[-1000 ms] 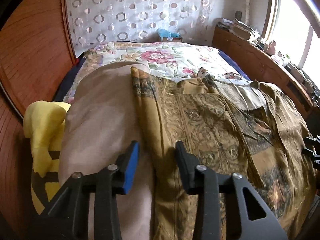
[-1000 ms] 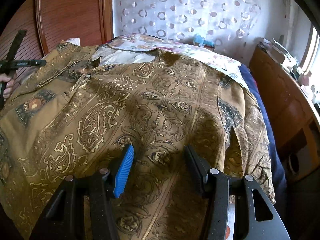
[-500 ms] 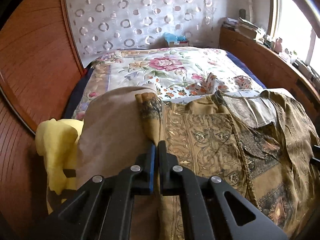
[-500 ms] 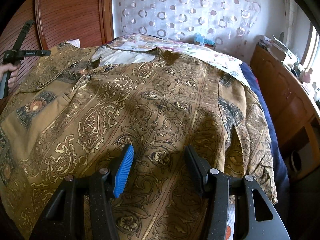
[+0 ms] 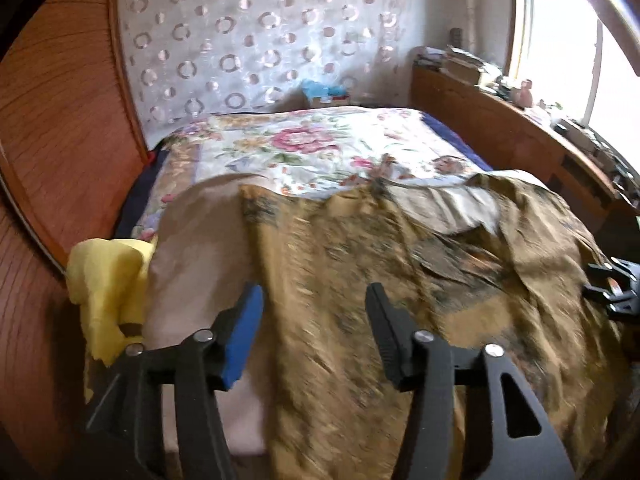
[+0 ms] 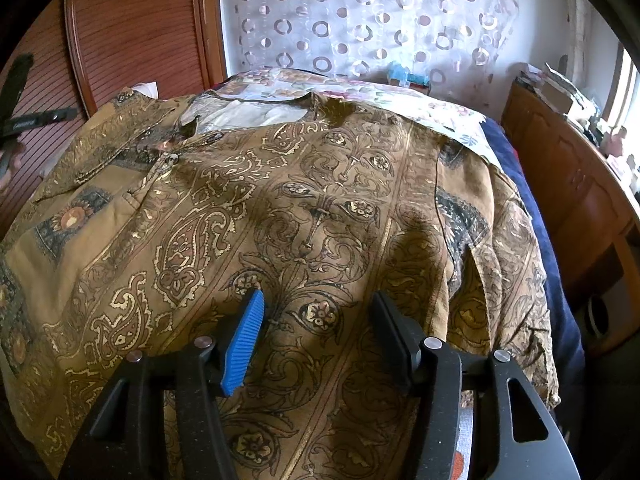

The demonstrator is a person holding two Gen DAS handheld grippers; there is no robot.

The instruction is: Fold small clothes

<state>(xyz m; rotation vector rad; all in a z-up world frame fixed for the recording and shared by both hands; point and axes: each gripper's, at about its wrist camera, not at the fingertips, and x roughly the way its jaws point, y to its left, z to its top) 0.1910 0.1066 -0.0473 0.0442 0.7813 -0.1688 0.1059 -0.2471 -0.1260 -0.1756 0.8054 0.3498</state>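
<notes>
Shirt in brown with gold ornaments lies spread on the bed, and we see it in both views. At the far left a yellow cloth hangs beside a beige cloth. Our left gripper is opening above the shirt's left edge, with nothing between its jaws. Further right, our right gripper hovers open over the shirt's middle, also gripping nothing.

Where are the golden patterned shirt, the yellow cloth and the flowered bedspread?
golden patterned shirt (image 6: 320, 200): right wrist view, middle of its back panel.
yellow cloth (image 5: 108, 280): left wrist view, its bunched middle.
flowered bedspread (image 5: 304, 144): left wrist view, pink flower.
</notes>
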